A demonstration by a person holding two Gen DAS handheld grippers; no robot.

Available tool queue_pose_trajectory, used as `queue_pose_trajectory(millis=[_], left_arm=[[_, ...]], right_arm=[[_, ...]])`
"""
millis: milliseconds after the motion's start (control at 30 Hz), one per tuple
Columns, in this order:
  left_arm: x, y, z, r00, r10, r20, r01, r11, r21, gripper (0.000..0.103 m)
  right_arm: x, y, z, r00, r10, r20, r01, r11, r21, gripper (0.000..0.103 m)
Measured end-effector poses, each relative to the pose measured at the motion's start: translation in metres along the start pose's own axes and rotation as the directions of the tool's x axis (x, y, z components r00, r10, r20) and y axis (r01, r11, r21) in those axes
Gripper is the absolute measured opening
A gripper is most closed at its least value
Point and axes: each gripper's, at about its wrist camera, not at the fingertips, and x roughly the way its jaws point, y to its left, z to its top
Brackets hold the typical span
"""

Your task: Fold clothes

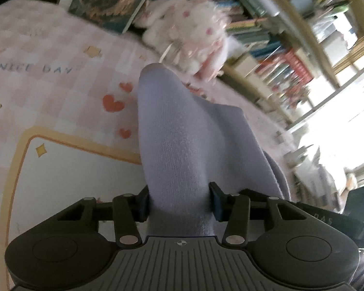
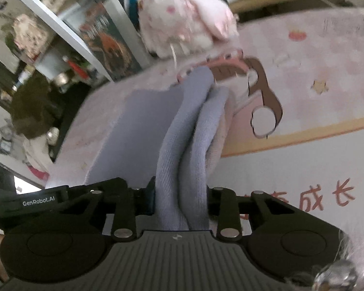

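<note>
The left gripper [image 1: 180,202] has its two black fingers clenched on a bunched ridge of a pale lavender knitted garment [image 1: 179,131], the dark pads pressing into the cloth from either side. From that pinch the knit rises away from the camera as a thick rounded fold, its far end lifted clear of the pink checked play mat with red hearts, yellow stars and the words "NICE DAY" [image 1: 48,55]. A second layer of the same cloth hangs off to the right of the fold.

The right gripper [image 2: 180,200] is likewise clamped on the pale lavender knitted garment [image 2: 182,145], here on two rolled layers lying side by side between the fingers. Left of those rolls a flat panel of the garment spreads over the mat; the pink checked play mat [image 2: 315,48] shows a brown cartoon figure just right of the garment and red characters nearer the gripper.

Beyond the garment, at the mat's far edge, sits a fluffy white and pink plush toy [image 1: 189,29] [image 2: 186,17], blurred in both views. Past the mat's edge stand wooden shelves packed with books [image 1: 279,55] and a large dark illustrated book [image 1: 109,0] leaning upright just beside the toy
</note>
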Motion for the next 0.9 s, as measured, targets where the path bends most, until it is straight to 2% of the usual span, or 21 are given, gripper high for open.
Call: queue_pose_trajectory(millis=[167,267,900], left_arm=[[-0.010,-0.023,-0.007,0.999,-0.001,0.042,-0.001,0.998,0.056,0.046],[-0.011,-0.030,-0.013,0.999,-0.004,0.046,0.000,0.998,0.067,0.046],[-0.007,-0.058,-0.031,0.999,-0.021,0.034,0.017,0.996,0.088,0.046]], right_arm=[[-0.029,0.008,-0.003,0.997,0.001,0.079,0.003,0.999,-0.050,0.029],[-0.037,0.006,-0.010,0.995,-0.007,0.097,0.012,0.999,-0.053,0.029],[-0.070,-0.014,-0.026,0.991,-0.028,0.133,0.035,0.998,-0.048,0.029]])
